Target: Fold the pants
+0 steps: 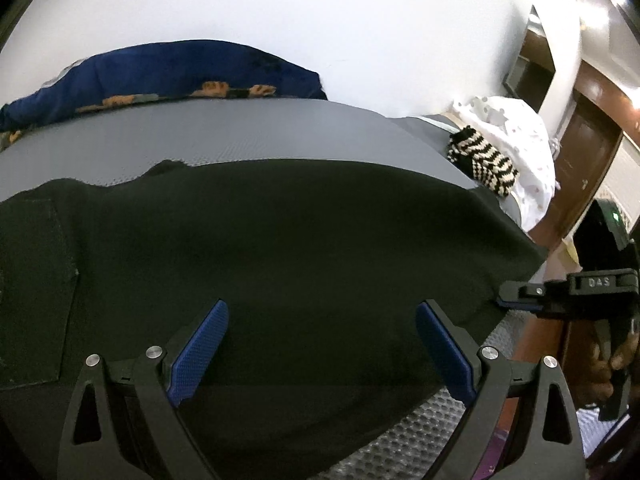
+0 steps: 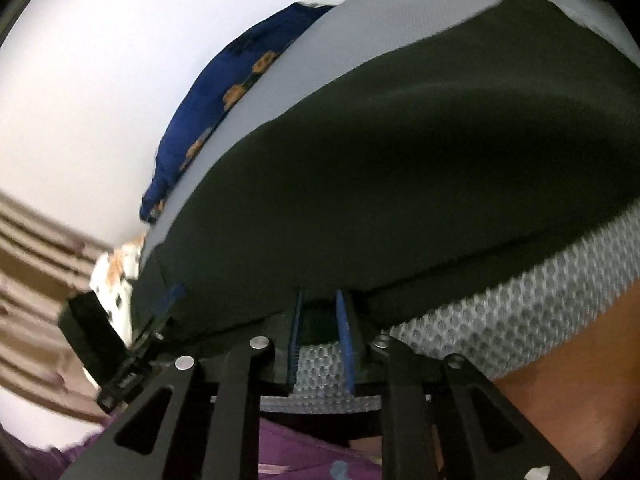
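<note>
Black pants lie spread flat on a grey honeycomb mat, with a back pocket at the left. My left gripper stands wide open over the near part of the pants, its blue pads clear of the cloth on both sides. In the right wrist view my right gripper sits at the near edge of the pants. Its blue pads stand a narrow gap apart, with the mat showing between them. The hem lies at the fingertips and the pads do not press it. From the side, the right gripper meets the pants' right edge.
A blue cloth with orange print lies along the back of the mat by the white wall. A black-and-white striped knit and white dotted fabric sit at the back right. A hand holds the right gripper. Purple cloth lies below.
</note>
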Available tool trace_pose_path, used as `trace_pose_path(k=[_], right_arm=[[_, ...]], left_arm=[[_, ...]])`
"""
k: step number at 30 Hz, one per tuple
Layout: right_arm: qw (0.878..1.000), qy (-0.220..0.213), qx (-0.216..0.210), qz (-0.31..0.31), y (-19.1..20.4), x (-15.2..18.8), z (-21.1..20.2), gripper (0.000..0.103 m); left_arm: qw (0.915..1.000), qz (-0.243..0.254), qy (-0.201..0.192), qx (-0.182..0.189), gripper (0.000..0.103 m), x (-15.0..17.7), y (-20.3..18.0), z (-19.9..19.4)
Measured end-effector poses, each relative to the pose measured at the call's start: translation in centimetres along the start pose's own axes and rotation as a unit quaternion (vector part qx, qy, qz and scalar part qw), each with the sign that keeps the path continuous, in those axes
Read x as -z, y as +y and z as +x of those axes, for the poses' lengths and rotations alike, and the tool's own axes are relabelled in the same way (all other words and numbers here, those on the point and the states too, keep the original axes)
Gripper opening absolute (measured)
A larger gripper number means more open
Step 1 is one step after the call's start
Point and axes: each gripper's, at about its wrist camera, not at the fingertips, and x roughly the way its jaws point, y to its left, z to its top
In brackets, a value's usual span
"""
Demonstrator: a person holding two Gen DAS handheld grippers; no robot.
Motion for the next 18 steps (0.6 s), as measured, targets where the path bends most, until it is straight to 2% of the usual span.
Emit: trace_pose_path(k=[6, 10, 11, 13, 15, 18], right_arm=[[0.999, -0.022, 0.026, 0.036, 0.1, 0.6, -0.5, 0.021], [0.992, -0.061, 0.020, 0.104, -0.9, 1.3, -0.7, 0.020], [0.989, -0.075, 0.012, 0.130, -1.2, 1.6, -0.7, 0.022], [0.982, -0.093, -0.011, 0.162, -1.7, 2.1, -0.6, 0.031], [0.975, -0.109, -0.047, 0.188, -1.7, 2.4, -0.3, 0.045], [0.965, -0.098, -0.117, 0.215, -1.6, 2.9, 1.1, 0.046]], left_arm=[[0.9997, -0.018, 0.004, 0.013, 0.095, 0.1, 0.9, 0.4], [0.9997, -0.016, 0.000, 0.018, 0.095, 0.2, 1.0, 0.3], [0.9997, -0.016, -0.001, 0.018, 0.095, 0.2, 1.1, 0.3], [0.9997, -0.015, -0.001, 0.020, 0.095, 0.2, 1.1, 0.3], [0.9997, -0.013, -0.002, 0.021, 0.095, 0.2, 1.1, 0.4], [0.9996, -0.012, -0.001, 0.024, 0.095, 0.2, 1.2, 0.4]])
